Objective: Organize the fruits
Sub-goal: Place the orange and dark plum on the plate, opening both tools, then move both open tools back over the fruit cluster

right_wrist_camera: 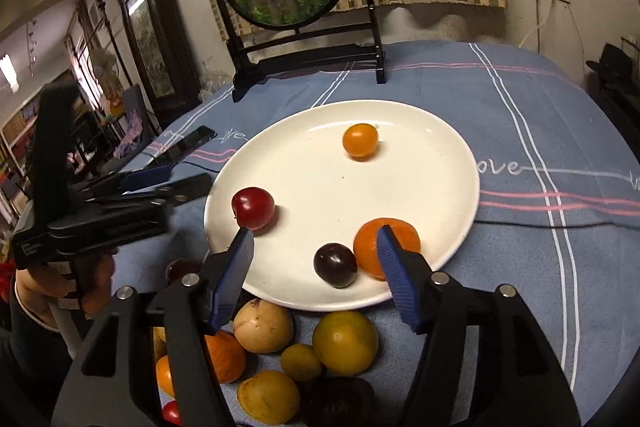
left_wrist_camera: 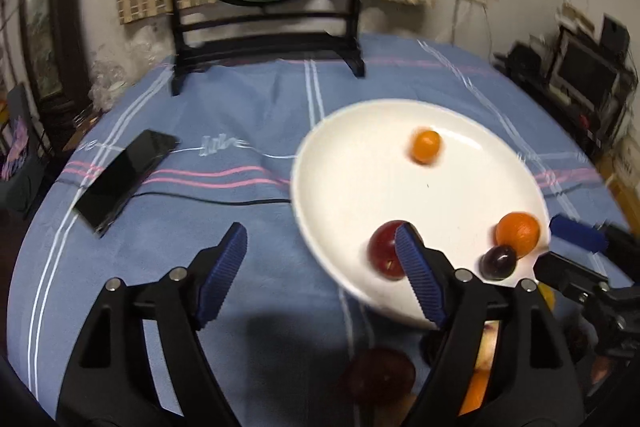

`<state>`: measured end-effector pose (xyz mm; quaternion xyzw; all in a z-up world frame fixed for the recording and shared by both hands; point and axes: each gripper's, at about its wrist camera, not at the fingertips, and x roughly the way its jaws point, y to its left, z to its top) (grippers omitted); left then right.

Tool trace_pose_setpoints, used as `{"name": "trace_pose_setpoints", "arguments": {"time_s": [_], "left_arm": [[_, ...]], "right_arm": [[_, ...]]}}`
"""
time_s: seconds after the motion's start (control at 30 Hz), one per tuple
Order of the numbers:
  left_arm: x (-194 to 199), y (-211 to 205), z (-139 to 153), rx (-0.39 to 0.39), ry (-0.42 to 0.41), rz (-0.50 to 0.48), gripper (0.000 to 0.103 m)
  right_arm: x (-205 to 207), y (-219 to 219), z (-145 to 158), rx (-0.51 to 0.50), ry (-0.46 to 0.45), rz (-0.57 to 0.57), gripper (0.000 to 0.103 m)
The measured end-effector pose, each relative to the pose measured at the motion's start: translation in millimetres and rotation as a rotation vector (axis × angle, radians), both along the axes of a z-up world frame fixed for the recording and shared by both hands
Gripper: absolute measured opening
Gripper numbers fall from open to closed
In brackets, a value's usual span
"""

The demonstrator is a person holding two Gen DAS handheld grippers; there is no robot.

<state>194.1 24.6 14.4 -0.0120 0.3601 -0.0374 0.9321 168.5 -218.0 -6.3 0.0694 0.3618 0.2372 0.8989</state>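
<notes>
Each gripper is built alike: two black plastic arms shaped like open triangular frames, each with a cut-out window, hinged by round silver pins near the top. On the left gripper the fingers carry dark blue ribbed pads, long and narrow with fine crosswise ridges. The right gripper shows the same blue ribbed pads on black mounts and four silver pin heads. Seen from the right wrist camera, the left gripper has a boxy black body with small white lettering, too small to read, above a pale handle wrapped by the person's hand.
</notes>
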Motion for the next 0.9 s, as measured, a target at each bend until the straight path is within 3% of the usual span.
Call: {"name": "trace_pose_setpoints", "arguments": {"time_s": [0.13, 0.23, 0.5, 0.9], "left_arm": [[-31.7, 6.8, 6.4, 0.012, -0.001, 0.007, 0.088], [-56.6, 7.3, 4.7, 0.038, 0.004, -0.003, 0.088], [-111.4, 14.1, -9.2, 0.002, 0.036, -0.030, 0.092], [-143.8, 7.4, -21.4, 0.018, 0.064, -0.087, 0.092]], "right_arm": [[-18.5, -20.1, 0.5, 0.070, 0.036, -0.057, 0.073], [-39.1, -22.4, 4.2, 0.021, 0.026, -0.074, 0.072], [-98.4, -41.8, 2.6, -0.086, 0.021, -0.126, 0.073], [-136.3, -52.4, -12.2, -0.100, 0.050, -0.101, 0.073]]}}
